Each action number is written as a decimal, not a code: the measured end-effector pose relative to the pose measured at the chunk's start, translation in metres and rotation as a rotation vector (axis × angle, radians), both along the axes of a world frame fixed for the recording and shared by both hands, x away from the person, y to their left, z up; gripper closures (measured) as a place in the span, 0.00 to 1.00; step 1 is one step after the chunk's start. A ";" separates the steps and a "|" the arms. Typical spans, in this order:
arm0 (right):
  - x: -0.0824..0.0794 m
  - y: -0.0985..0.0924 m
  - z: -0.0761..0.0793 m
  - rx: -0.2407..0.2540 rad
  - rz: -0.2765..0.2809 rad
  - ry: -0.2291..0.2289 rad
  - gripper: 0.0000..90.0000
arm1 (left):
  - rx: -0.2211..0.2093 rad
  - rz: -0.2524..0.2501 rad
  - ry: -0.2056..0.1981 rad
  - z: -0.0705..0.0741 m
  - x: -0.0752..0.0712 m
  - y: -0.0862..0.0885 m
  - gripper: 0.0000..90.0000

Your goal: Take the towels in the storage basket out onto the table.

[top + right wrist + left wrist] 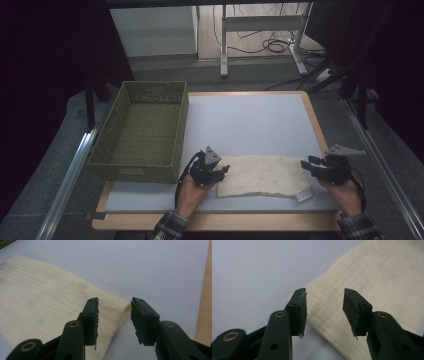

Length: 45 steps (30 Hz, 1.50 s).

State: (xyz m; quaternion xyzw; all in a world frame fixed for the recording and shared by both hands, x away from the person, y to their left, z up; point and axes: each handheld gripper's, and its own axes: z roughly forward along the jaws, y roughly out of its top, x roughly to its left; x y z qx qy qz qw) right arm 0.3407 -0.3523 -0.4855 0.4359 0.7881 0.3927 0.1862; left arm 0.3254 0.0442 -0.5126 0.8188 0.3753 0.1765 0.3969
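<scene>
Basket (142,130) floor looks bare but dim – both grippers, left (218,173) and right (311,164), gape apart at the cloth (262,175) ends.

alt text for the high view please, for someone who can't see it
A cream cloth lies flat near the front of a pale table, with a hand-held tool at each short end: the left tool and right tool, both open. A green woven basket sits at the left.
</scene>
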 end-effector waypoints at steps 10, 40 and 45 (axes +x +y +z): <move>0.034 0.012 -0.025 -0.162 -0.032 0.027 0.55 | 0.052 0.103 0.023 -0.016 0.031 0.002 0.52; 0.076 0.026 -0.023 -0.075 0.006 0.034 0.95 | -0.013 0.065 0.022 -0.024 0.024 0.013 0.92; 0.084 0.030 -0.030 -0.084 0.008 0.043 0.93 | -0.012 0.056 0.053 -0.025 0.028 0.017 0.82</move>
